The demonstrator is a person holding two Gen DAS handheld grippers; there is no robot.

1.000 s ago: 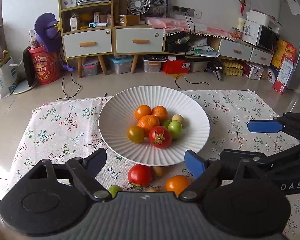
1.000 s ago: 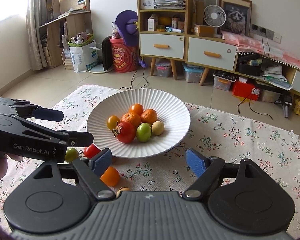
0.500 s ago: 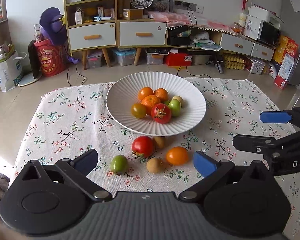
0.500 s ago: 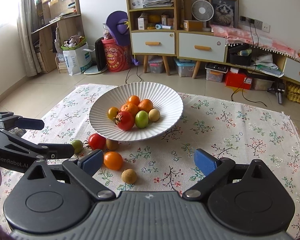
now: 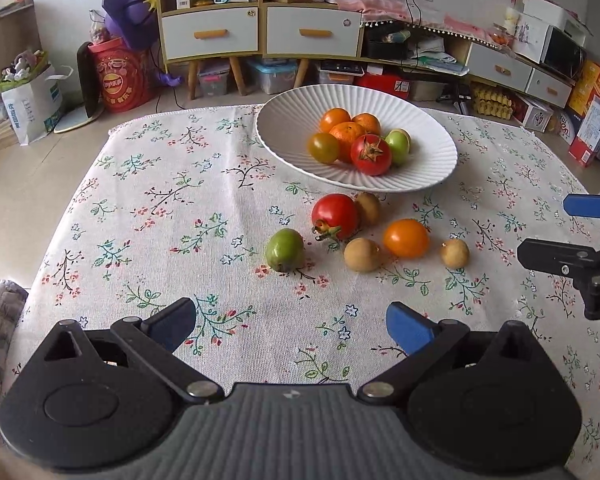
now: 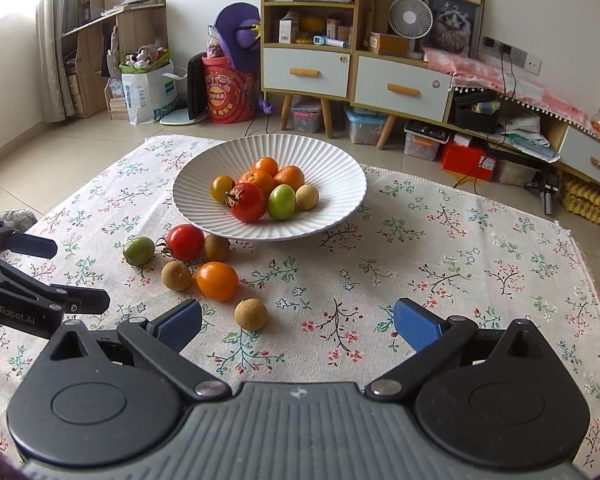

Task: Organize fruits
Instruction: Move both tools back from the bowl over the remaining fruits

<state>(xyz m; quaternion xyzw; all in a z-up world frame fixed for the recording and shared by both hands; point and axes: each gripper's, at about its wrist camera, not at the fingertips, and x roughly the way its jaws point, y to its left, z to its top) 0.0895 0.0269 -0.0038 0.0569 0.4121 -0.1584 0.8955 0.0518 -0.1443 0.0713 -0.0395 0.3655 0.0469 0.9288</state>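
Looking down both wrist views, I see my left gripper [image 5: 292, 326] spread wide with nothing between its pads, and my right gripper [image 6: 298, 320] opening, almost at full width and likewise empty. The white ribbed bowl [image 6: 332, 172] sits toward the far edge of the desk [image 5: 140, 200] and already holds a red tomato, oranges and green fruit. Six pieces are loose on the floral cloth just in front of it: a green tomato [image 5: 284, 250], a red tomato [image 5: 335, 216], an orange tomato [image 5: 406, 238] and three brown longans, one [image 6: 251, 314] closest to my right gripper.

My worry is rolling. These fruits are round and crowd each other, so a pad coming down off-centre could nudge a neighbour toward the near edge. The red tomato touches a longan [image 5: 368, 208] tucked under the bowl's rim, and closing there may bump the bowl. With both grippers converging, they could also collide.
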